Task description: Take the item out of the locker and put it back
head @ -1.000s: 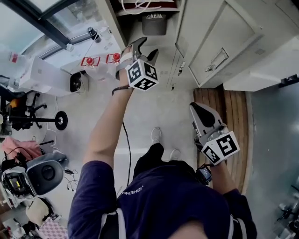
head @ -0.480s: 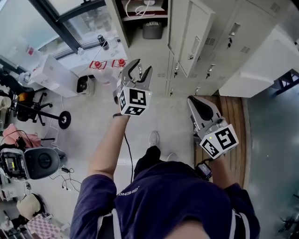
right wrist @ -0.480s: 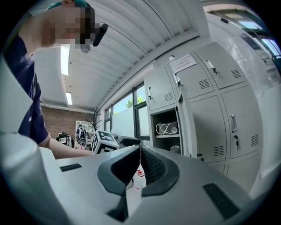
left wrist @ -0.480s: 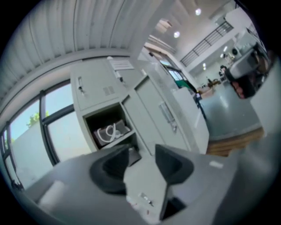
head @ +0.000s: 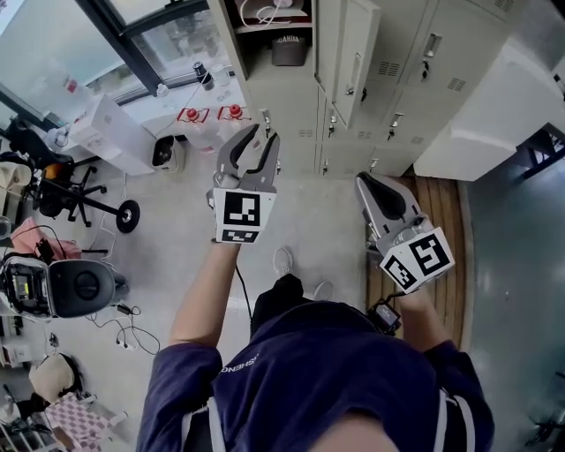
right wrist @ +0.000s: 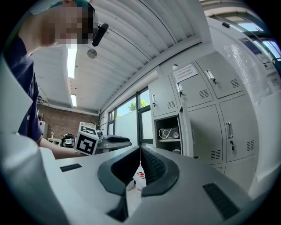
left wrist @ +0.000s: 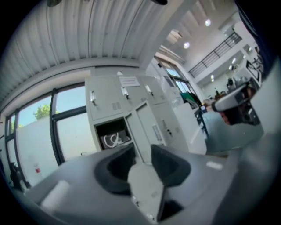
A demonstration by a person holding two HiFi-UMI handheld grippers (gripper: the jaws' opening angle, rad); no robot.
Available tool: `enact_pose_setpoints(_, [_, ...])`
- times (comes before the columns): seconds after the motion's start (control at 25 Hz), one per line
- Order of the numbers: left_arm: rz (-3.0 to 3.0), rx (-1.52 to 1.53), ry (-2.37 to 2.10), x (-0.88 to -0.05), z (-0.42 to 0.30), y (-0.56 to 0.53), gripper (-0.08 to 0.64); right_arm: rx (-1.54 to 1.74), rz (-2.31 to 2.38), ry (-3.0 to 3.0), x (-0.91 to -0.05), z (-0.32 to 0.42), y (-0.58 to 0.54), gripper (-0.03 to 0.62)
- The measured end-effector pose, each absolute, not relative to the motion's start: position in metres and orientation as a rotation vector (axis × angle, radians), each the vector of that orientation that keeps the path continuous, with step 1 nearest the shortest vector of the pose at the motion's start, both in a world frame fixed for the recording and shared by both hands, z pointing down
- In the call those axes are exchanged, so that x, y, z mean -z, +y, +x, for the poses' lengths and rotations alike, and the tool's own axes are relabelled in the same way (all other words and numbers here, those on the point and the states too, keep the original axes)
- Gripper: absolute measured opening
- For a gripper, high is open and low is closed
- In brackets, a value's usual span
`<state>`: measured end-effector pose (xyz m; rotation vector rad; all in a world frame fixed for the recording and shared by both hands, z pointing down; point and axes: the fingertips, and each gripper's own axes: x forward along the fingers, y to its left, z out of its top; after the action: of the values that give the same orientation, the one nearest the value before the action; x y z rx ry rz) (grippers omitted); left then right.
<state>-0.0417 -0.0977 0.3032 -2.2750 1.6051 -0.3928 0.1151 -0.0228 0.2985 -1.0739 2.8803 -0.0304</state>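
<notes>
In the locker (head: pixel 231 40), cable (head: pixel 263 12) beyond the closing, empty left hand-held gripper (head: pixel 262 141)

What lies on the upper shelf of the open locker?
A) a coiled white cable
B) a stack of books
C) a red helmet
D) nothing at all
A: the right gripper view shows a coiled white cable lying on the shelf inside the open locker.
</notes>
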Motion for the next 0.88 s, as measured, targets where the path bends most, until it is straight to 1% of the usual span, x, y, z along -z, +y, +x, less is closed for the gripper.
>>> enact_pose_setpoints(0.08, [-2.288,0.36,1.619,-0.3,-0.043,-0.085,0.131,0.025,-1.067,2.878,-0.296,0.115,-0.018,0.006])
enact_pose_setpoints(0.28, [-2.319,0.272,1.643,-0.297,-0.055,-0.064,0.074,-0.004,-1.048,2.878,-0.284,0.104,-0.009,0.006])
enact_pose_setpoints(0.64, [-2.4,0.197,1.536,-0.287,-0.084,-0.041,0.042,-0.023,-1.09,2.858,-0.274,0.056,-0.015,0.006])
enact_pose_setpoints(0.88, [-2.449,0.068,1.484,-0.274,-0.108,-0.035,0.014,-0.031,-1.133,2.844,-0.273,0.018,-0.018,0.006])
